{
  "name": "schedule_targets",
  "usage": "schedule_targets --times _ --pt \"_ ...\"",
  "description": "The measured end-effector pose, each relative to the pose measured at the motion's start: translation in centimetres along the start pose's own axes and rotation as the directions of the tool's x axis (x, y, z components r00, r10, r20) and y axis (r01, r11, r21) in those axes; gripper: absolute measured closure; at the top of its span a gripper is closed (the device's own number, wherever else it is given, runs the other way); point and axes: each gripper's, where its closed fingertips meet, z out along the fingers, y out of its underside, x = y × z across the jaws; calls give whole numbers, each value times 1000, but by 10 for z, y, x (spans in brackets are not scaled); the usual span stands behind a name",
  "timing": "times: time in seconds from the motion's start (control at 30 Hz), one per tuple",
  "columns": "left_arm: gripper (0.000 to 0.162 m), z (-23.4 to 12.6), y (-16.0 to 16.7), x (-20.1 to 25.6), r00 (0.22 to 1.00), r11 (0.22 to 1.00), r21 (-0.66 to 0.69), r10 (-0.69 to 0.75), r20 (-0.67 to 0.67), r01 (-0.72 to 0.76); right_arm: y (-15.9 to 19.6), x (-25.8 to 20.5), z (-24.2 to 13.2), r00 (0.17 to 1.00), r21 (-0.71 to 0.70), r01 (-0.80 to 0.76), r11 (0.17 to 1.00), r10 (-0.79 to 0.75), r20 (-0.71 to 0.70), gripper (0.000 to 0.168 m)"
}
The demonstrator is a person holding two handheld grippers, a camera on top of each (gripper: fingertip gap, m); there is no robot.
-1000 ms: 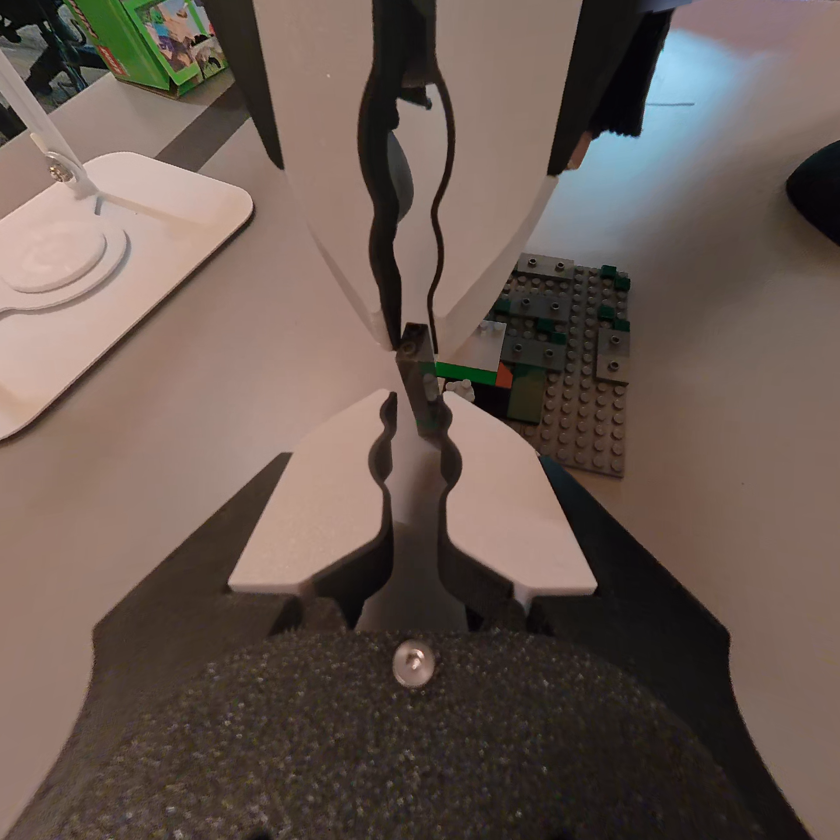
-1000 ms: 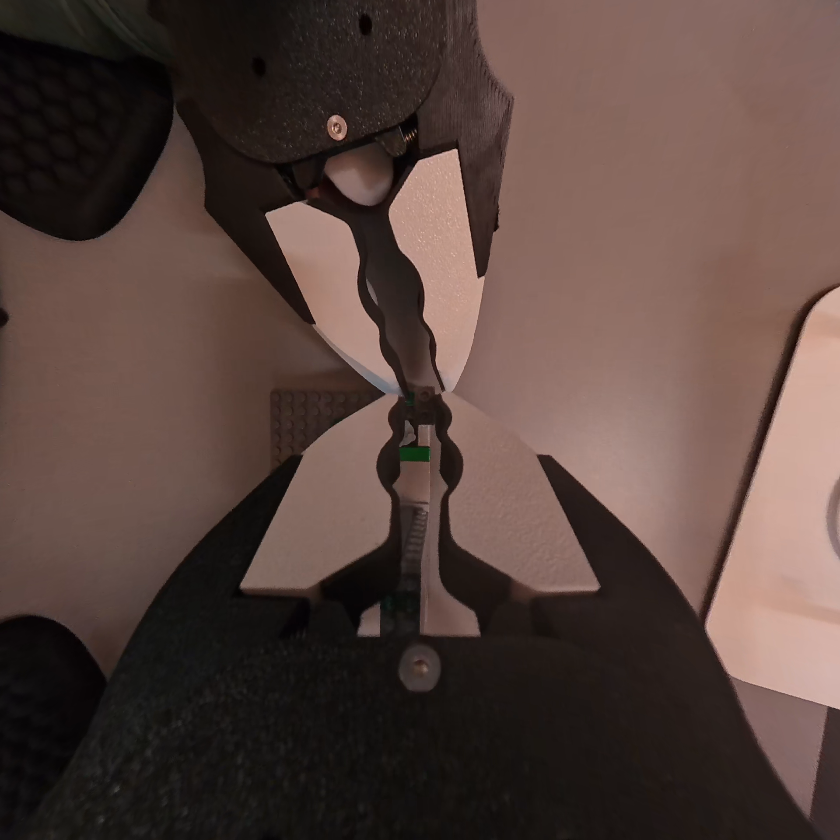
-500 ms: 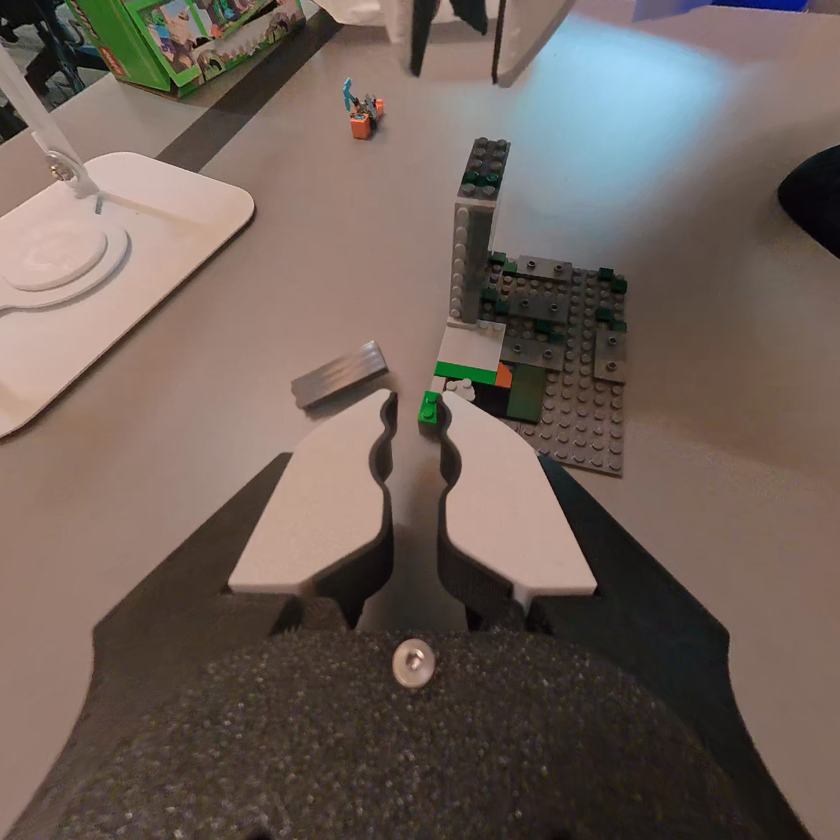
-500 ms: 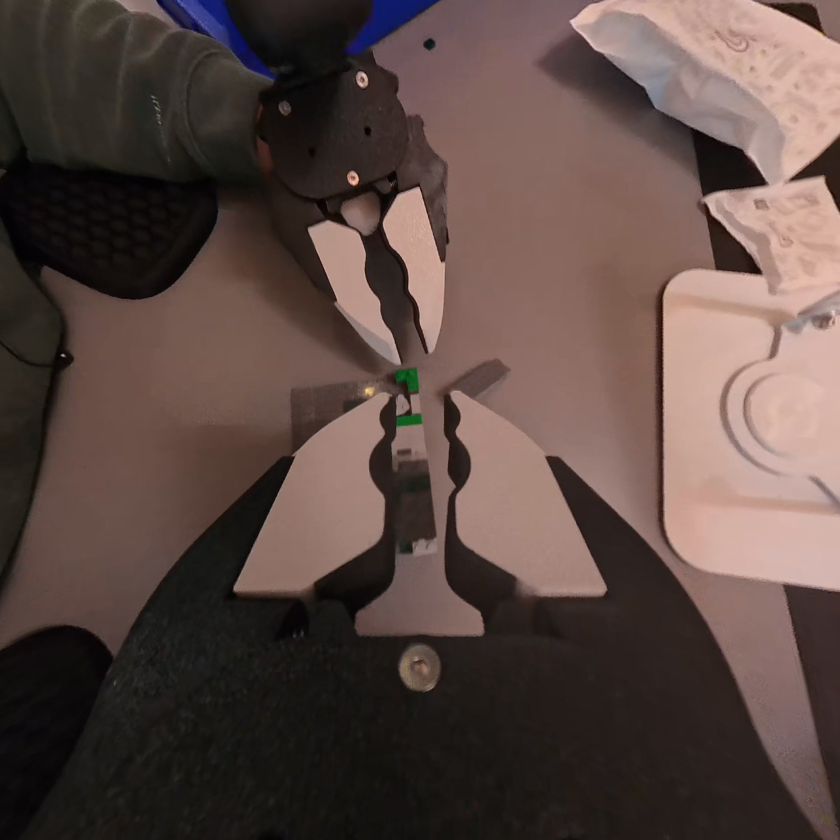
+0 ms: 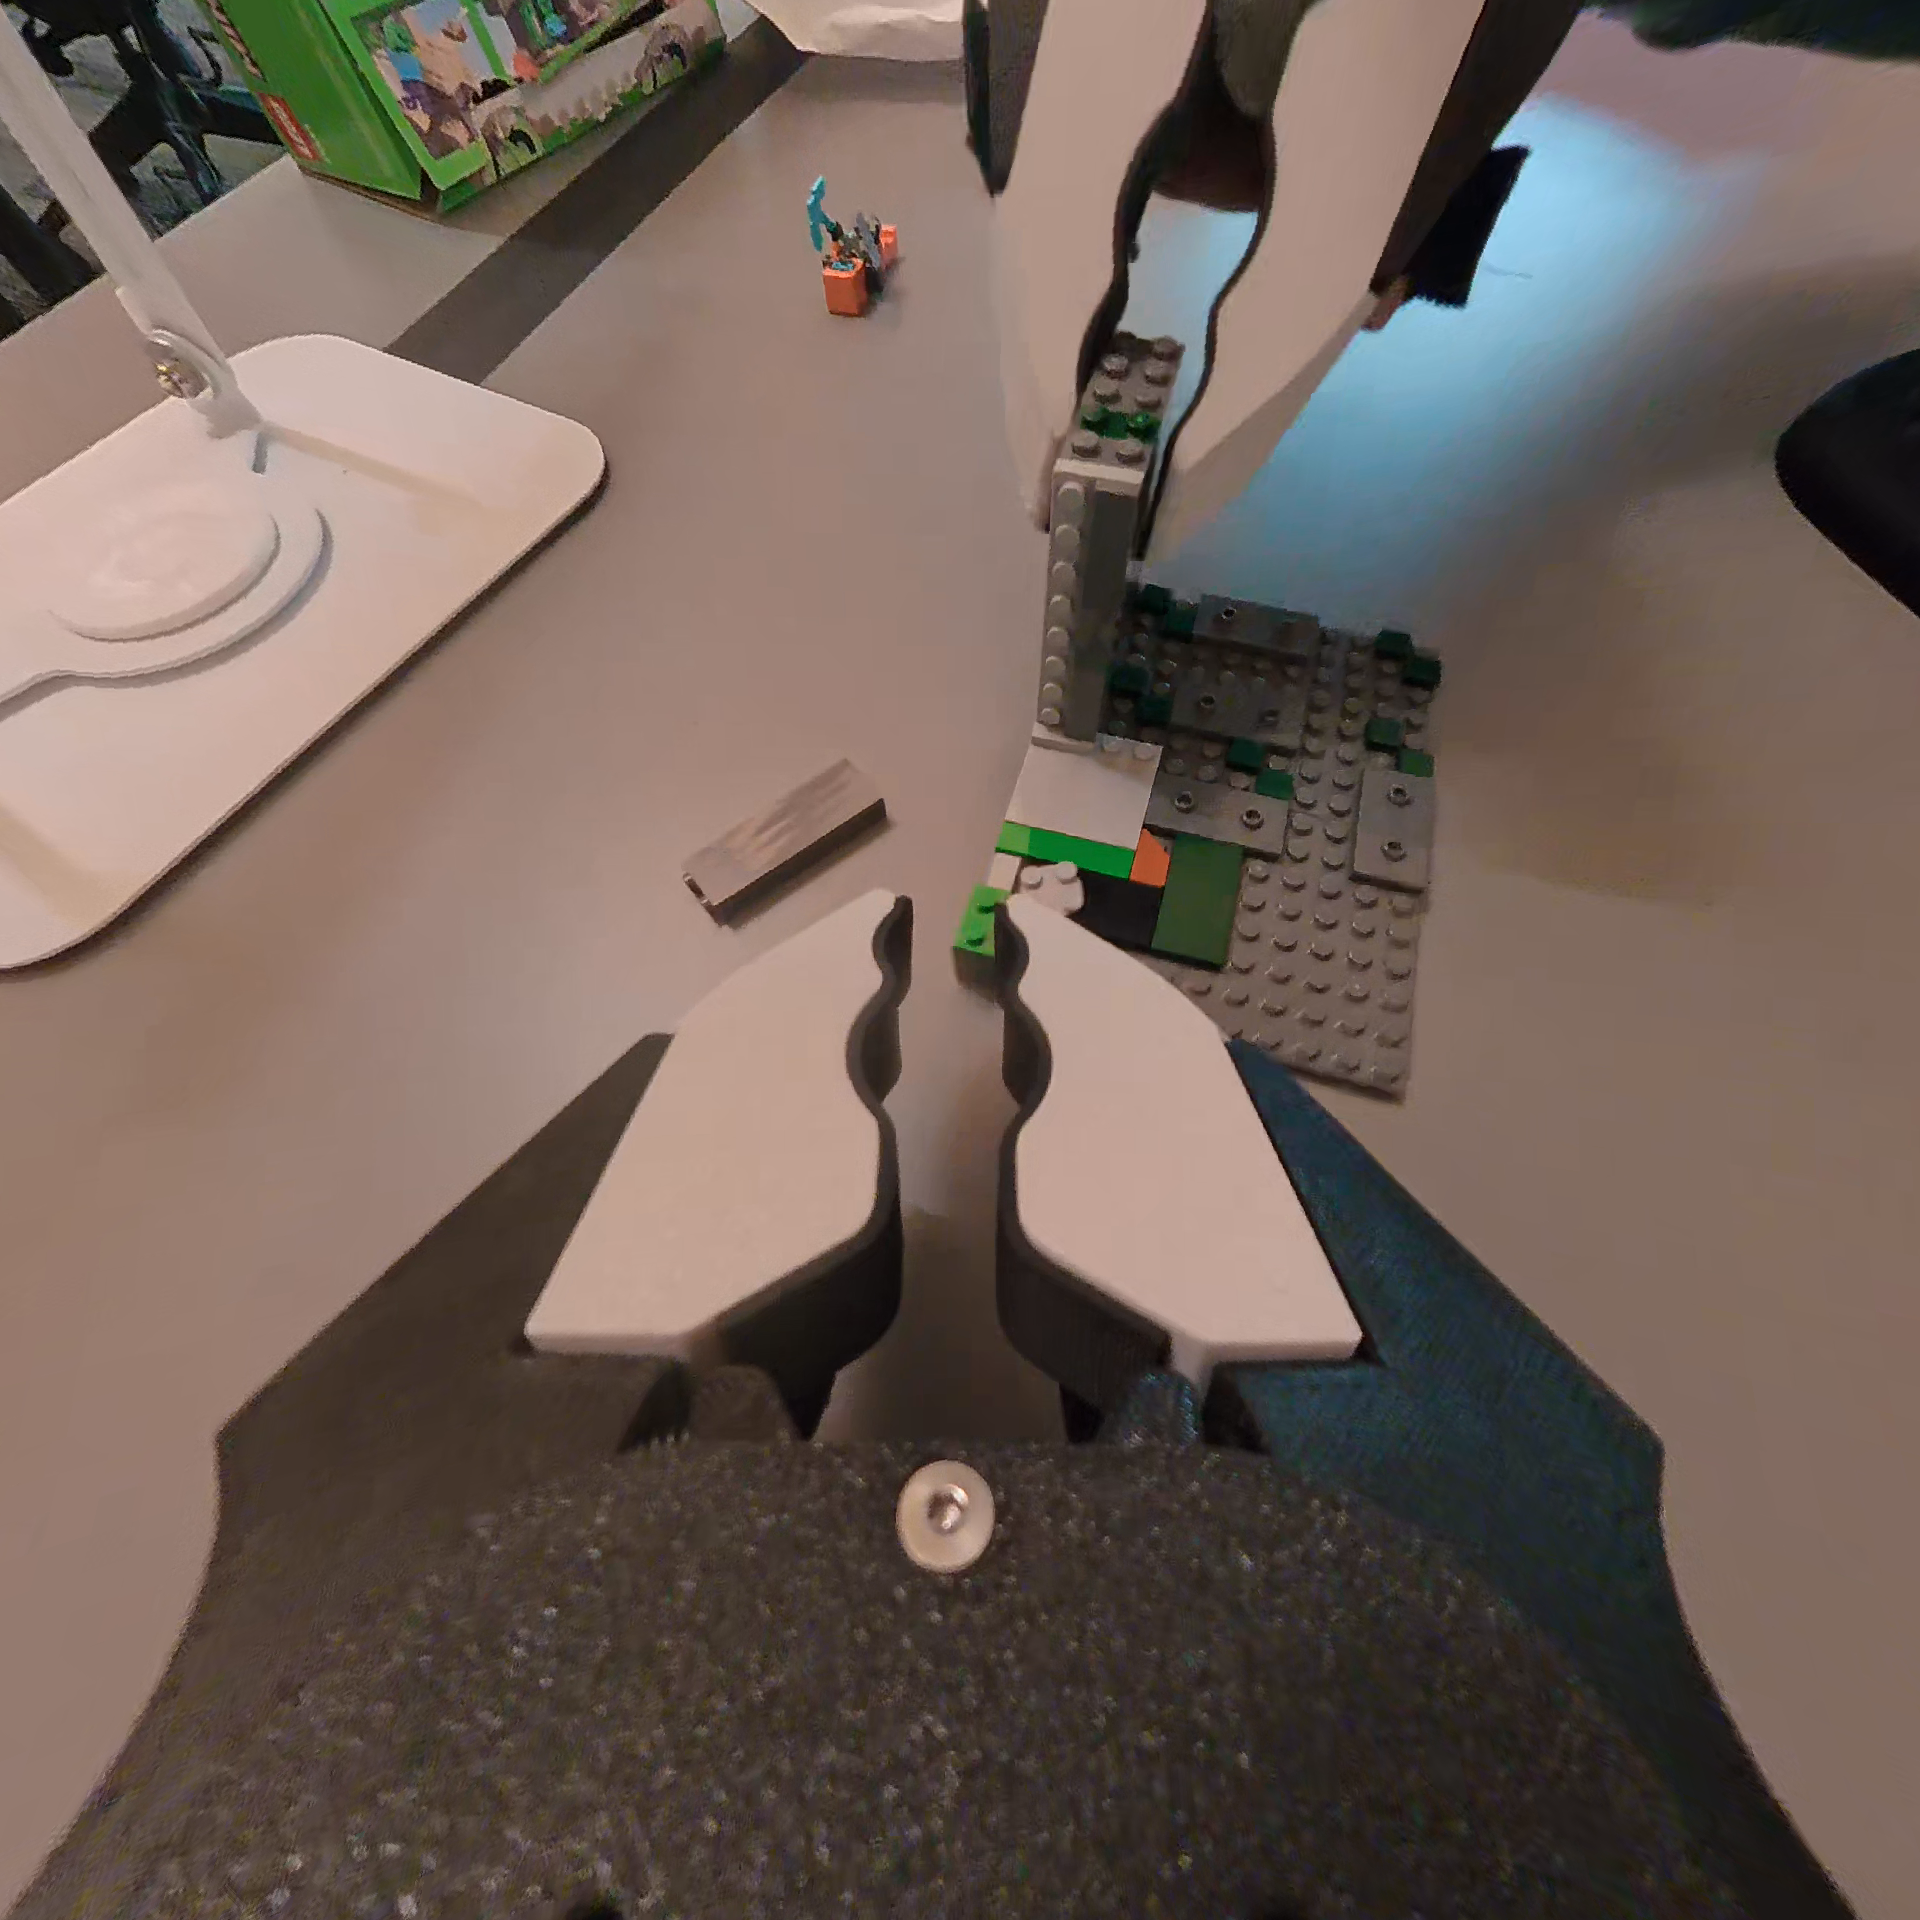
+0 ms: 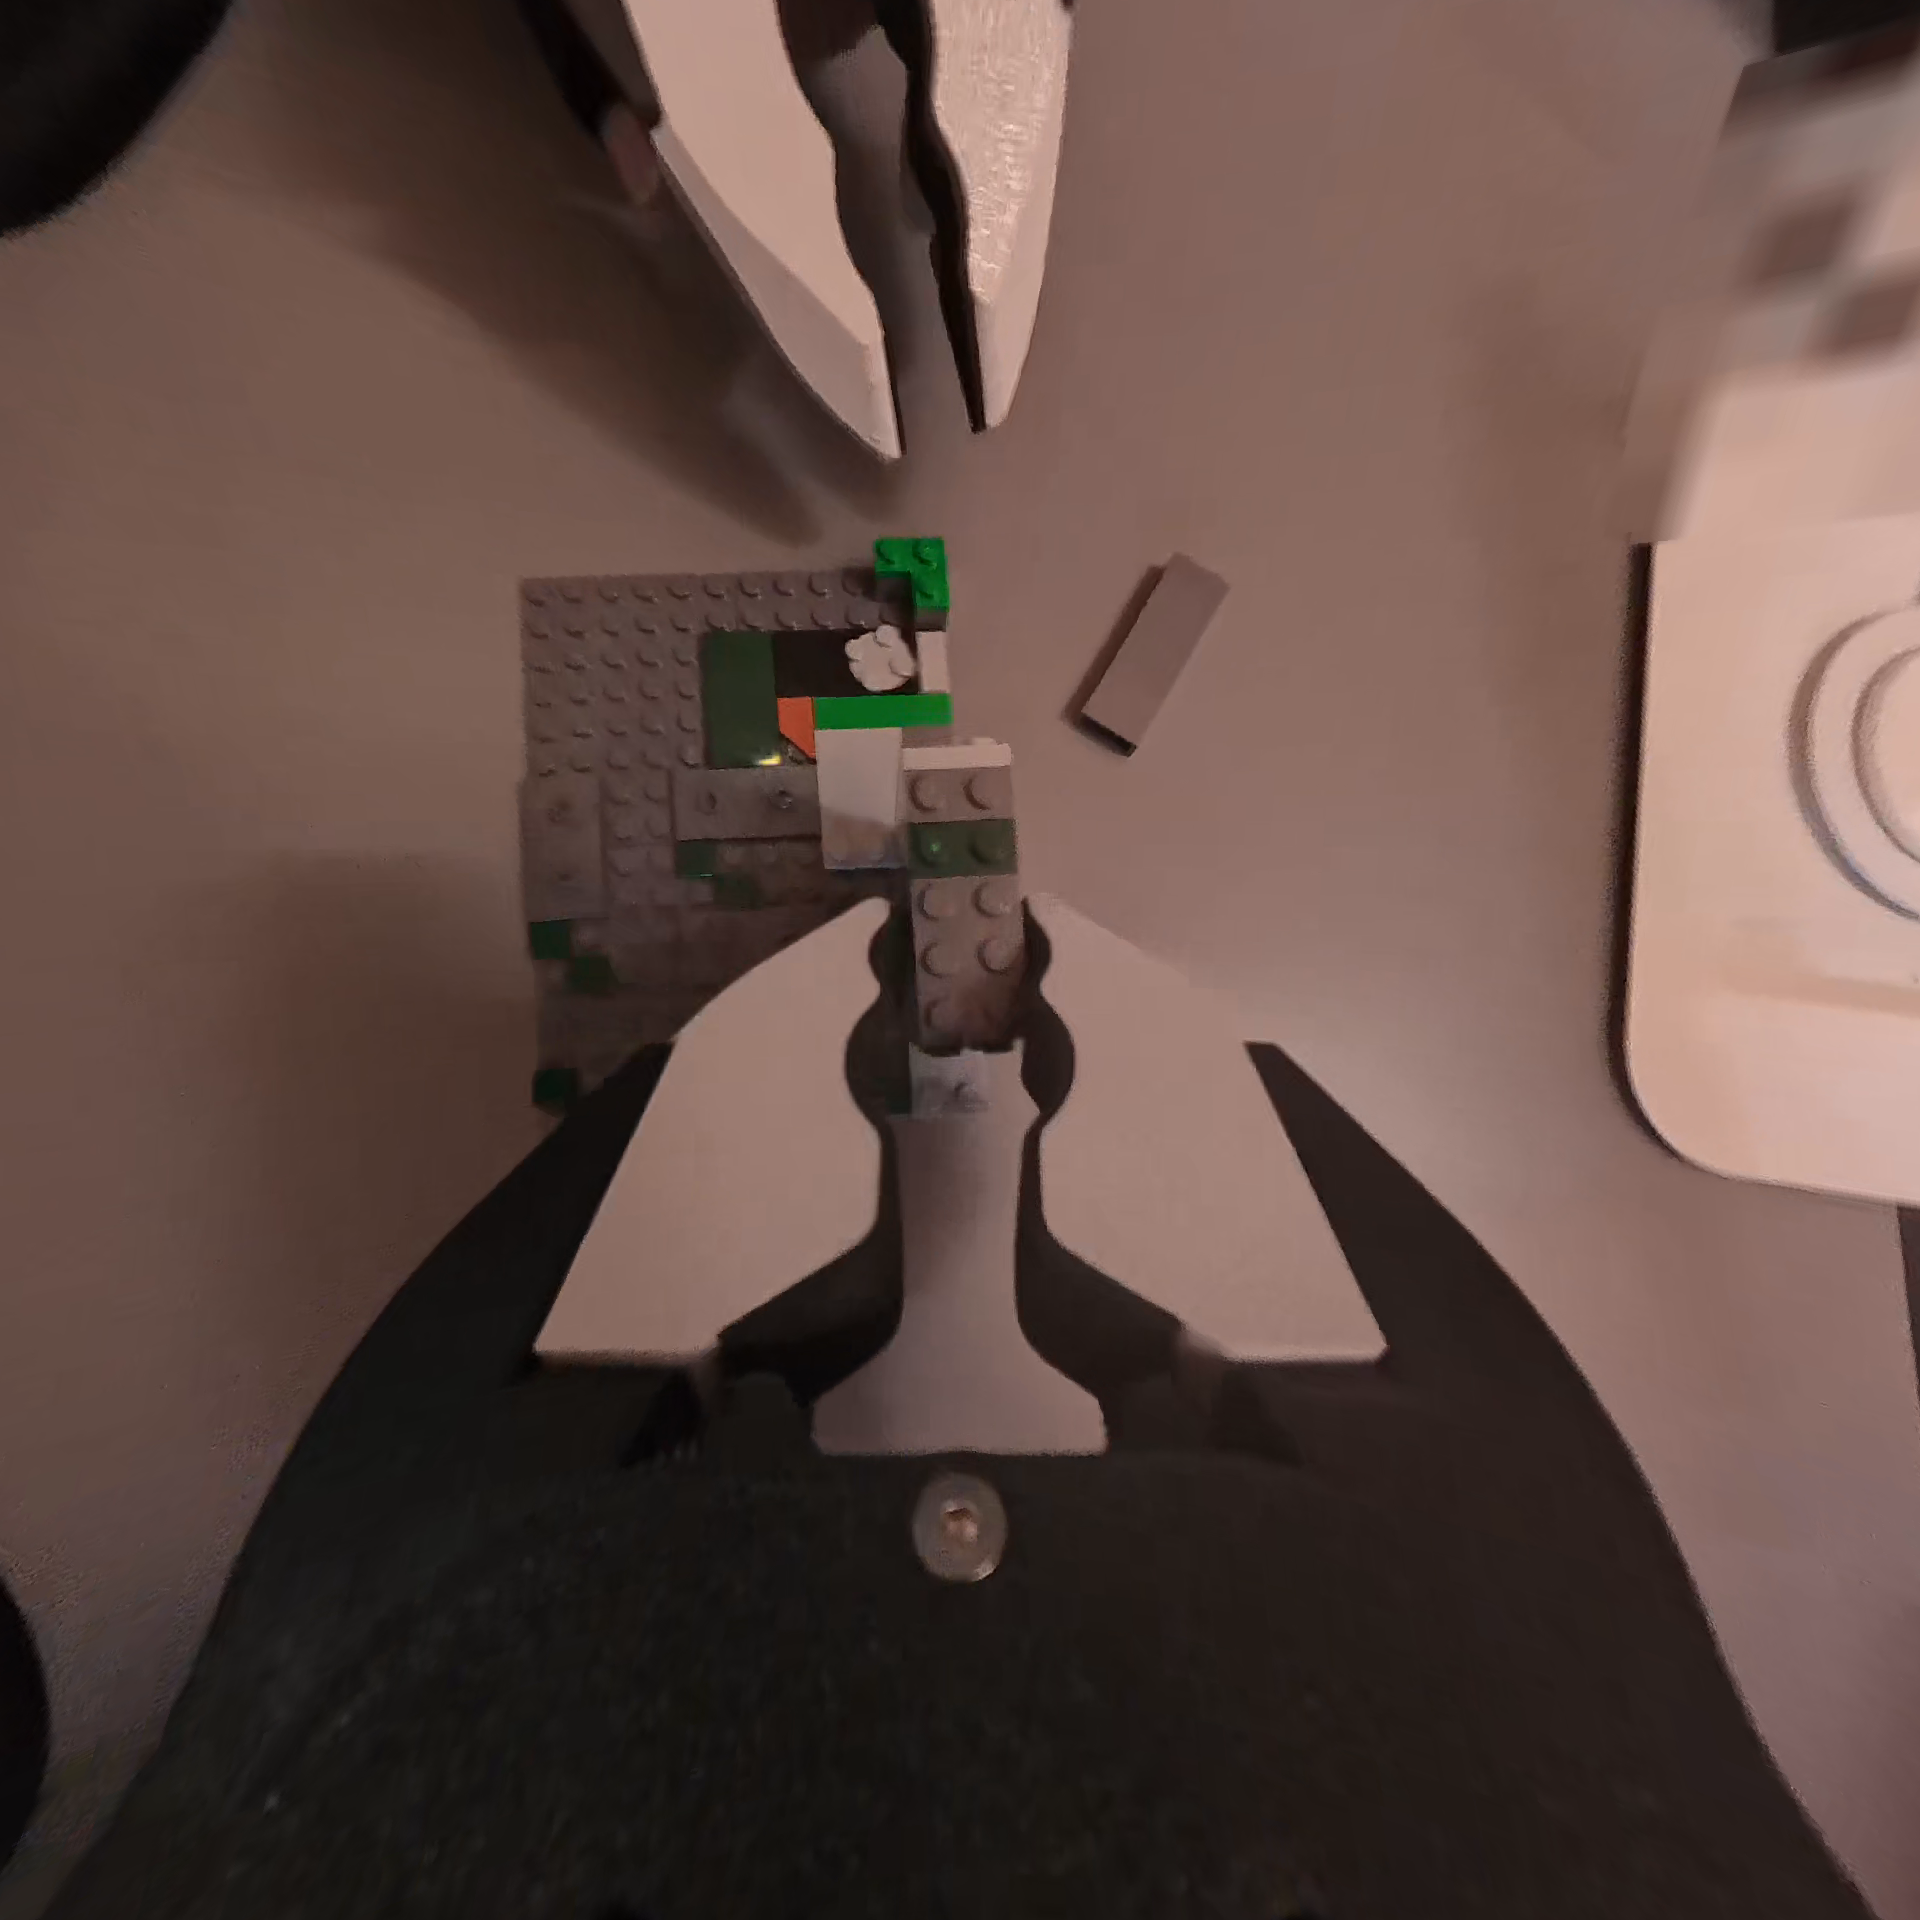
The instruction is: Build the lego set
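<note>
The right gripper [image 6: 951, 920] seems clamped on the tall grey studded brick tower [image 6: 961, 914], steadying it on the grey studded baseplate [image 6: 613, 665], while the left gripper [image 5: 956, 914] waits slightly apart near the loose grey rectangular tile [image 5: 784, 840] on the table [image 5: 520, 935].

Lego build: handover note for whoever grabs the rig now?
Left tongs: open, empty, tips low by the bright green corner piece at the baseplate corner.
Right tongs: straddling the grey wall stack standing on the baseplate edge; grip unclear.
Loose grey brick lies on the table left of the build.
Done: ground plates and one wall column.
Left: place the loose brick and the rest of the set.
</note>
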Motion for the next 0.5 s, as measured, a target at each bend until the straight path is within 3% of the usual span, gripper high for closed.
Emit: schedule_targets --times 0.2,0.3,0.4,0.5 --pt "144 -25 -11 3 996 995 40 -91 20 91 -9 -3 -13 999 115 -25 993 22 25 151" --pt "139 -34 -13 14 965 962 79 -256 -49 259 -16 -11 -35 997 210 -61 976 52 49 151" --pt "132 -36 -20 32 859 861 111 -470 -201 497 -31 -20 -65 998 324 -61 944 48 50 151" --pt "131 -39 -36 52 690 709 122 -608 -394 695 -41 -28 -86 1000 368 -25 930 26 2 151"
